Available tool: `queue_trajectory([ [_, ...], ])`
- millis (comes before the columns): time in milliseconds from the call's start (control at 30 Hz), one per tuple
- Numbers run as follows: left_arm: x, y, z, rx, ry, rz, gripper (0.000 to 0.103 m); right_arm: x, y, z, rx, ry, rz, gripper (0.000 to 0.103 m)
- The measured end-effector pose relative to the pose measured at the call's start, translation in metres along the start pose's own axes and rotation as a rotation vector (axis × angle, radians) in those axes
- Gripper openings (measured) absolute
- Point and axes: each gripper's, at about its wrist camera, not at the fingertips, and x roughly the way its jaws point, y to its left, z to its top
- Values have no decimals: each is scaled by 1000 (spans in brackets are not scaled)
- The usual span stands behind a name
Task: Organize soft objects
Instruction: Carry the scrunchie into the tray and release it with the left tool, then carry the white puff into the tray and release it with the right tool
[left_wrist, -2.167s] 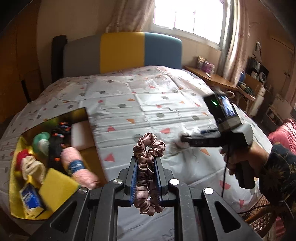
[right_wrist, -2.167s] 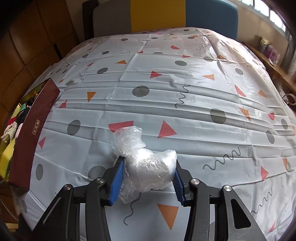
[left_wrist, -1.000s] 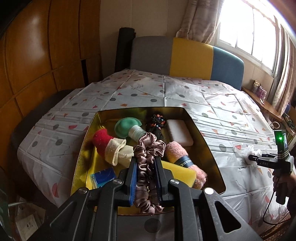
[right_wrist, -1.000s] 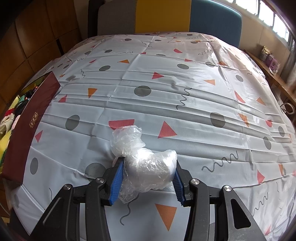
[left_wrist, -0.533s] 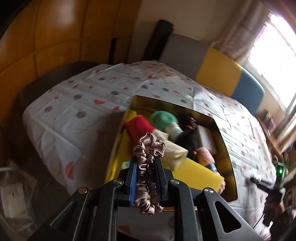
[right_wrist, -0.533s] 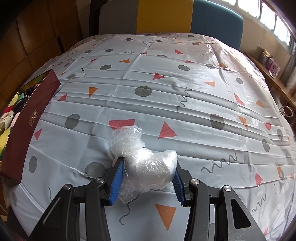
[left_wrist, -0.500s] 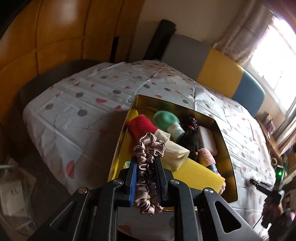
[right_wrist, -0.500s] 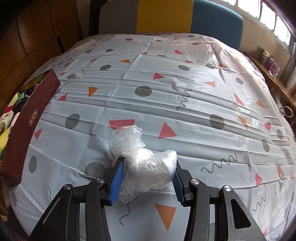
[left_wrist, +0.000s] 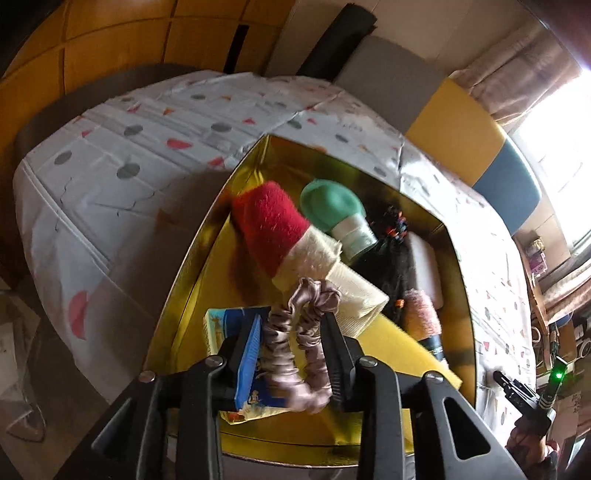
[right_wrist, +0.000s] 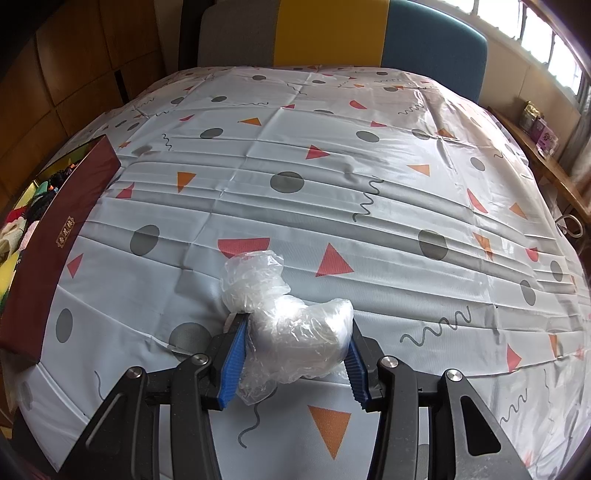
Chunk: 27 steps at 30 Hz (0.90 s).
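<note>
Covering the bed, a patterned sheet (right_wrist: 332, 177) beside wood-panelled walls (left_wrist: 110, 48).

Sitting on bed sheet (right_wrist: 369, 155): box (right_wrist: 55, 236) at left edge, plastic bag (right_wrist: 295, 325) well right; in box, scrunchie (left_wrist: 299, 332) hanging over booklet (left_wrist: 221, 328).

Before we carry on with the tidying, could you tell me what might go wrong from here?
The left gripper is opening with the scrunchie between its jaws above the gold box; the scrunchie could catch on a pad rather than drop in. The right gripper squeezes a plastic bag on the bedsheet; the slippery film might slide out when lifted.
</note>
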Motion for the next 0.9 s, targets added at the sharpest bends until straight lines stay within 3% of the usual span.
queue_trajectory([
  [333, -33, -10, -11, 154, -120, 129, 34, 0, 0, 0, -4, 0, -5, 48],
  [633, -52, -21, -23, 218, -155, 108, 34, -8, 4, 9, 57, 2, -35, 42],
  [767, -57, -21, -24, 221, -171, 96, 34, -36, 20, 25, 103, -73, 44, 41],
  [900, -59, -21, -26, 220, -178, 89, 34, -68, 68, 51, 49, -164, 161, 41],
])
